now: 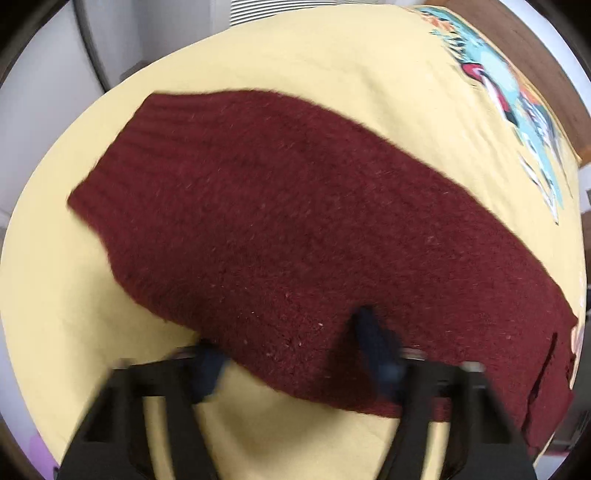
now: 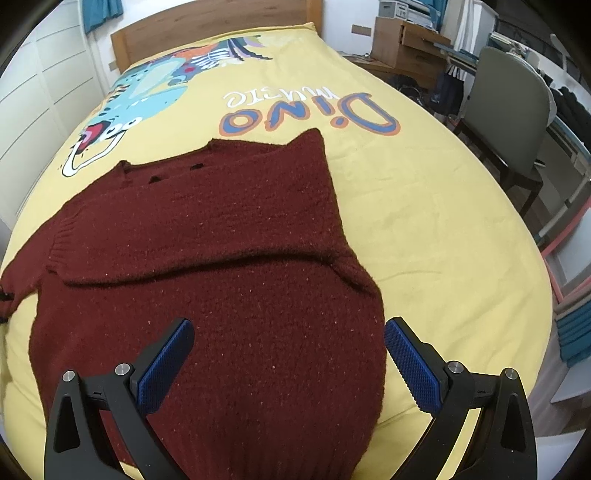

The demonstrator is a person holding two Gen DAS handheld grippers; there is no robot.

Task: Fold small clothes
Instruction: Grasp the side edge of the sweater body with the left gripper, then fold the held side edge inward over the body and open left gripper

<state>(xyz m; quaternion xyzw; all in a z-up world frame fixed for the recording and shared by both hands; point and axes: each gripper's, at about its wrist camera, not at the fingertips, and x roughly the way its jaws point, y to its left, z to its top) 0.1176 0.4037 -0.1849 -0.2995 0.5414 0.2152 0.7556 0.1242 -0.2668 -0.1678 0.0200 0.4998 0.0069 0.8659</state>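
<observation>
A dark red knit sweater lies flat on a yellow bedspread, one sleeve folded across its body. In the left wrist view the sweater stretches from a ribbed cuff at upper left to lower right. My left gripper is open, its blue-padded fingers blurred, straddling the sweater's near edge; one fingertip rests over the knit. My right gripper is open above the sweater's lower body, with its right pad at the garment's right edge. Neither holds anything.
The bedspread carries a dinosaur print and lettering. A wooden headboard stands at the far end. A grey chair and a wooden desk stand right of the bed. White wardrobe doors line the left.
</observation>
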